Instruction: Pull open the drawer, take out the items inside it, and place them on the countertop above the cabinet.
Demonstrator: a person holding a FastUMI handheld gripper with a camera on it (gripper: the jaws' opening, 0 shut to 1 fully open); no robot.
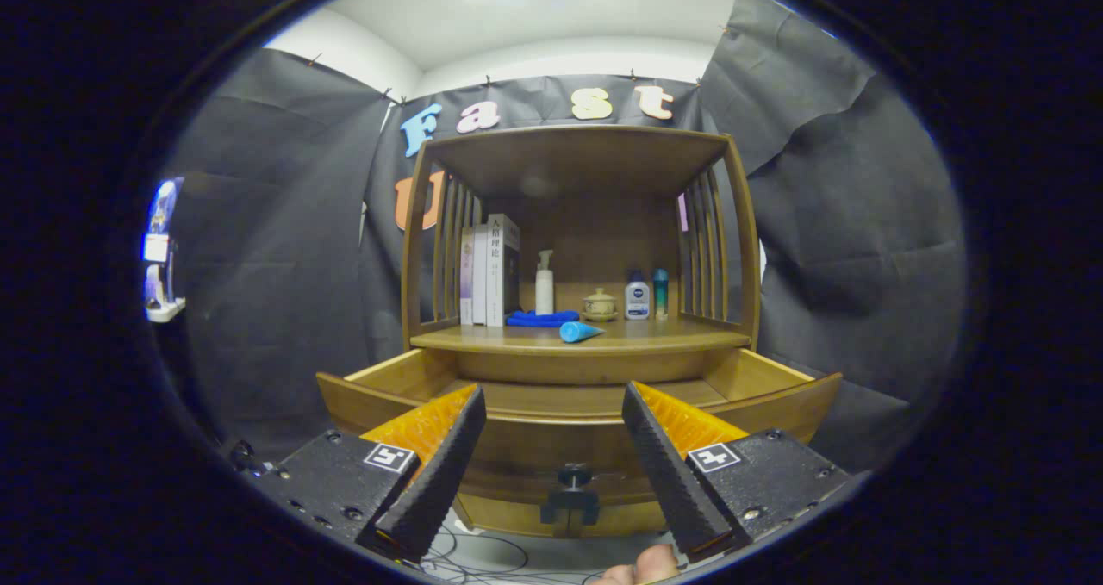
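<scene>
Hovering with fingers spread wide and empty, the gripper (551, 413) faced the pulled-out drawer (577, 400), its front rim spanning the gap between them. Beyond, on the countertop (689, 337), lay a blue tube (580, 332), clear room around it.

Drawer (577, 400) floor mostly hidden behind its front; claw (553, 404) fingers spread wide, cover the front's corners.

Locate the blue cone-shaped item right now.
The blue cone-shaped item lies on its side on the countertop above the open drawer, just ahead of the blue cloth, well beyond the open gripper.
</scene>
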